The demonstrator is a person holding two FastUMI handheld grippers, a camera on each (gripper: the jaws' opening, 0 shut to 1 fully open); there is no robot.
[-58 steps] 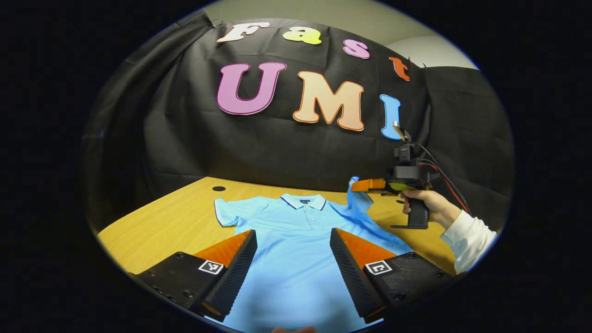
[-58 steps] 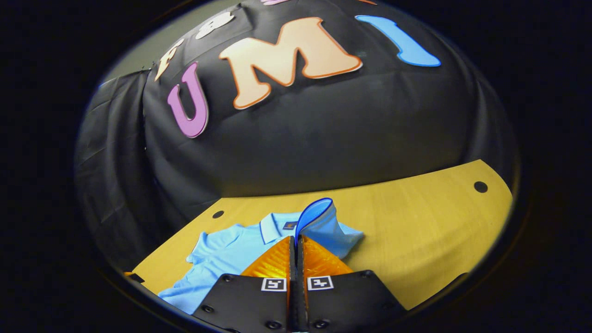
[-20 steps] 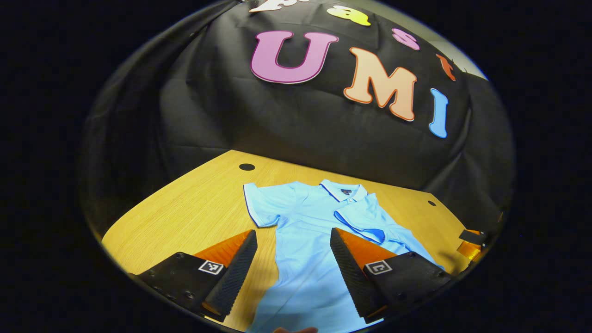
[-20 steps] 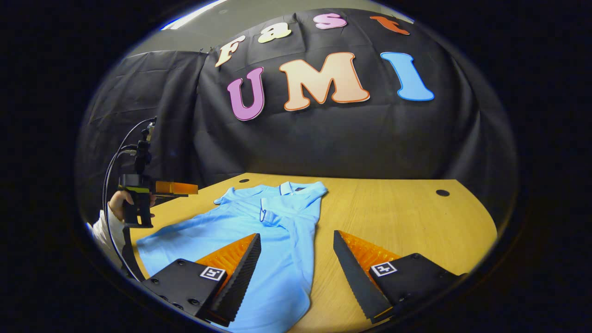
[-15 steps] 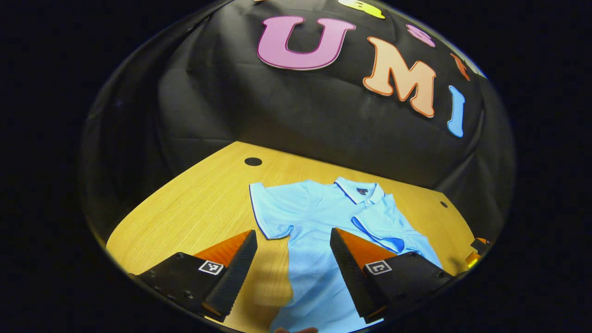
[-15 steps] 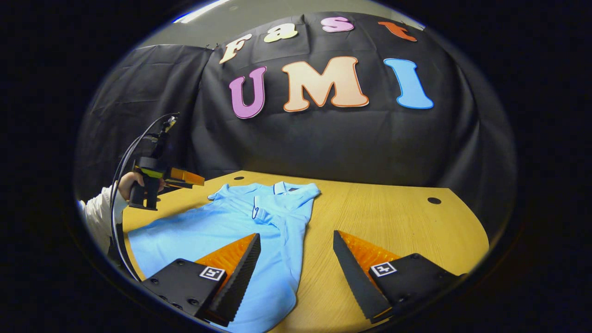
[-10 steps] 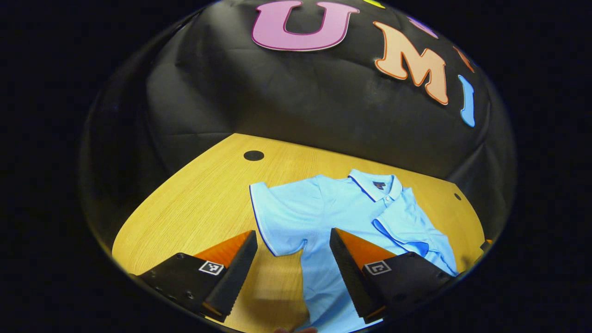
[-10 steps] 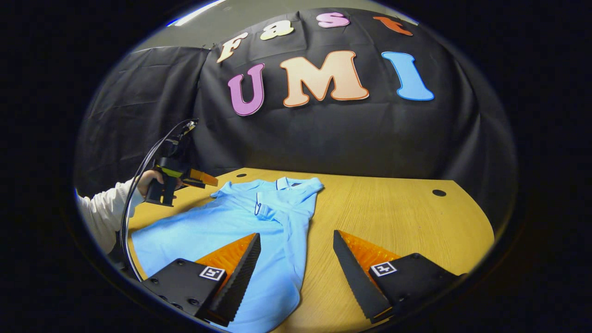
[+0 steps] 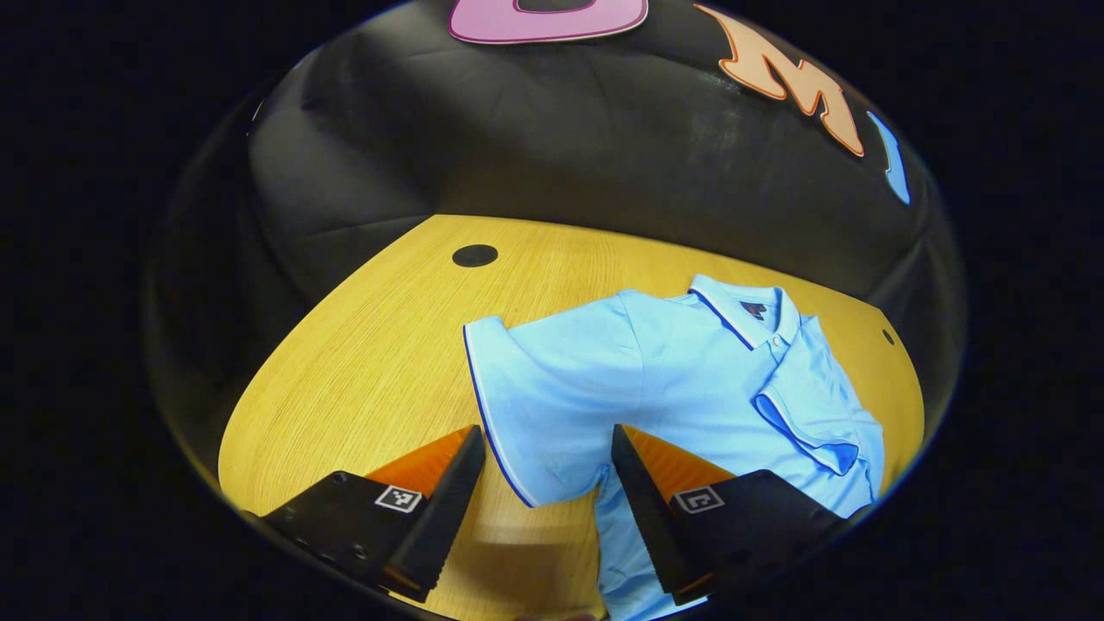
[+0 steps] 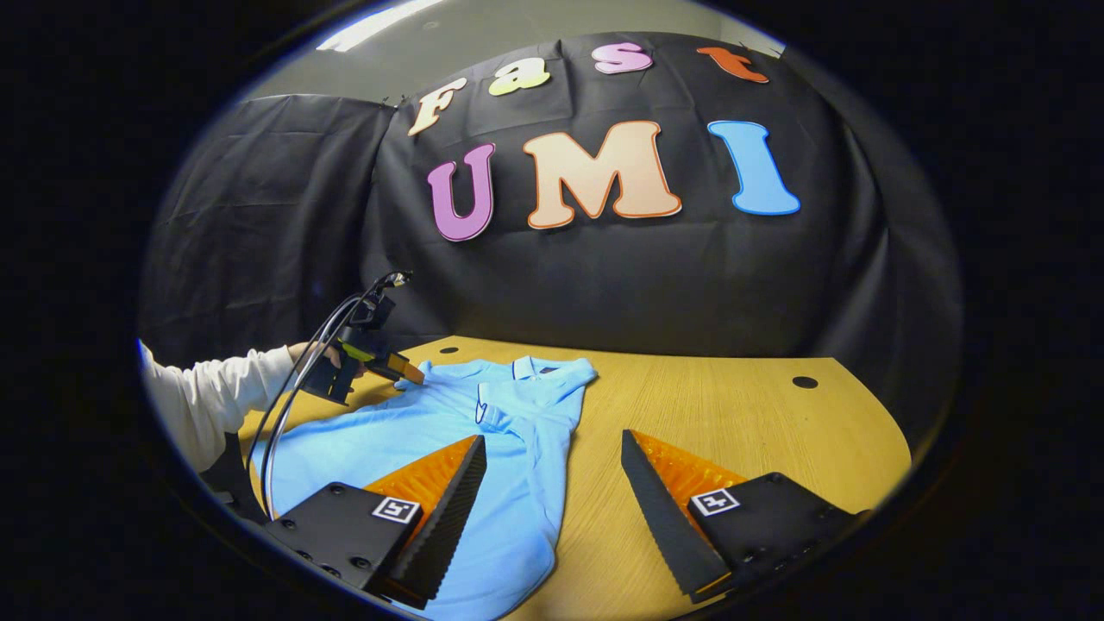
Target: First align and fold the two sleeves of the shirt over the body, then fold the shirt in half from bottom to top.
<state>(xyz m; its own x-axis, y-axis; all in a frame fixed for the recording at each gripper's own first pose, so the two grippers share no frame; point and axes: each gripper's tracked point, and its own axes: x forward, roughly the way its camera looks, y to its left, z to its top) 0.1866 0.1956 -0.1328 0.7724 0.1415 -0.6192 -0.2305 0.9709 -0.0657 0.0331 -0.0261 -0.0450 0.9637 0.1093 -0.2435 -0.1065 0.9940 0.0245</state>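
In the left gripper view, the wooden table (image 9: pixel 362 345) is seen at the left with a dark round hole (image 9: pixel 475 255) near its far edge. The left gripper (image 9: pixel 545 483) is held with its jaws wide apart and nothing is gripped. Between the two fingers lies the outspread sleeve (image 9: pixel 539 405) of the light blue polo shirt (image 9: pixel 690 379), flat on the table, its dark-piped hem running down toward the gap. Further right, the collar (image 9: pixel 742 310) is seen, and beyond it the other sleeve (image 9: pixel 811 405) is laid folded over the body.

In the right gripper view, a white-sleeved arm (image 10: pixel 216 392) is noted at the far left; the left gripper (image 10: pixel 412 376) is held by its hand and is tipped down just at the shirt's far sleeve. Whether cloth is touched there cannot be told. The shirt (image 10: pixel 431 440) is spread across the left part of the table (image 10: pixel 733 423), collar toward the wall. The right gripper (image 10: pixel 552 492) is held in the foreground, jaws wide apart and empty; one finger is seen over the shirt's body, the other over bare wood.
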